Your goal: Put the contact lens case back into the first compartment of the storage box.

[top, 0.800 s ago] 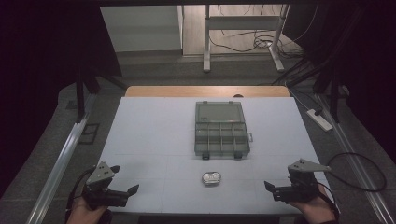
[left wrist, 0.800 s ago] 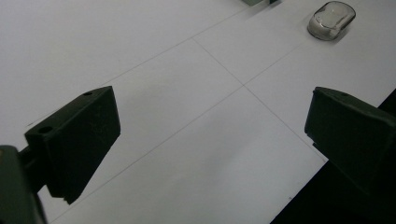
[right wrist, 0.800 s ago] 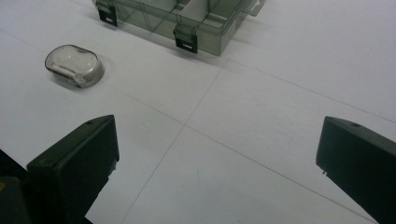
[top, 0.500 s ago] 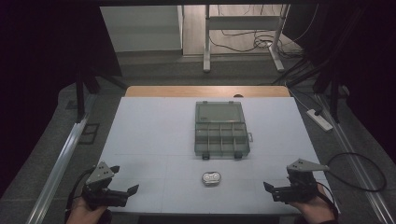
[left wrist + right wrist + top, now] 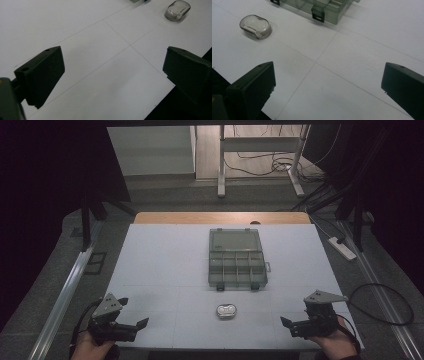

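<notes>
A white tabletop [image 5: 165, 265] marked with thin seam lines carries two things. Near its far middle lies a translucent grey plastic organiser box [image 5: 236, 259] divided into small compartments, its clear lid closed and two dark latches on the near edge. Just in front of that box, apart from it, sits a small oval clear-plastic case [image 5: 226, 311] with a pale insert inside; it rests flat on the tabletop, between the two hands and closer to the near edge than to the box.

The left gripper [image 5: 134, 314] is held low at the near left corner of the tabletop, its black jaws spread wide and nothing between them. In the left gripper view its jaws frame bare white surface, and the oval case [image 5: 177, 10] lies well ahead toward the upper right, untouched. The right gripper [image 5: 288, 326] is held at the near right corner, also released, jaws standing wide apart and empty. In the right gripper view the oval case [image 5: 256, 26] sits ahead to the upper left, well apart from the jaws, and the near latched edge of the organiser box [image 5: 322, 8] crosses the top. Neither gripper touches the case or the box.
</notes>
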Available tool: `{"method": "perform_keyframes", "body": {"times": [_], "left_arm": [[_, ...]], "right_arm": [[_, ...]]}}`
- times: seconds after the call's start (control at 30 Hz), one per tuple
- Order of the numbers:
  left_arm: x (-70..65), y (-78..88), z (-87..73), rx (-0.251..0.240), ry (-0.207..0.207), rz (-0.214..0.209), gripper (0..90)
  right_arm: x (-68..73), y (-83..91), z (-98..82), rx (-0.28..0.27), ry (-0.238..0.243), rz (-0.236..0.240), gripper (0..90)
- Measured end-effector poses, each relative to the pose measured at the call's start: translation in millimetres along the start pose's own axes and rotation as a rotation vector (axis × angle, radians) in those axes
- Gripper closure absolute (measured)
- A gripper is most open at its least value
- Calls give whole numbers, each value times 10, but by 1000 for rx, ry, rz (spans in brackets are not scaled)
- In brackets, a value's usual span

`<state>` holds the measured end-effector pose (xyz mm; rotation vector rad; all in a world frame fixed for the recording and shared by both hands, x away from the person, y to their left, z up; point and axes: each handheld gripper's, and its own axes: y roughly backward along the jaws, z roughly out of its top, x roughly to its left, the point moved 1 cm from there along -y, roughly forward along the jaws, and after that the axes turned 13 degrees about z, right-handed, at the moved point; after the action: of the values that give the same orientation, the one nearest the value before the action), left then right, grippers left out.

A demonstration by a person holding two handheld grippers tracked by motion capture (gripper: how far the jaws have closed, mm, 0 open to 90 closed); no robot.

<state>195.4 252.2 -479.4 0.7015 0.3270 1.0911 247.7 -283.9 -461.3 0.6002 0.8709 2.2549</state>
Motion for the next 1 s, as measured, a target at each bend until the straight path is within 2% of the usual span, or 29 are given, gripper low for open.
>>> {"method": "perform_keyframes", "body": {"times": [0.27, 0.73, 1.0], "left_arm": [[0, 1, -1, 0, 0, 2, 38], [0, -1, 0, 1, 2, 3, 38], [2, -2, 1, 2, 1, 4, 38]], "right_arm": [[27, -15, 13, 19, 28, 10, 0], [72, -32, 72, -32, 79, 50, 0], [97, -80, 124, -47, 103, 95, 0]]}}
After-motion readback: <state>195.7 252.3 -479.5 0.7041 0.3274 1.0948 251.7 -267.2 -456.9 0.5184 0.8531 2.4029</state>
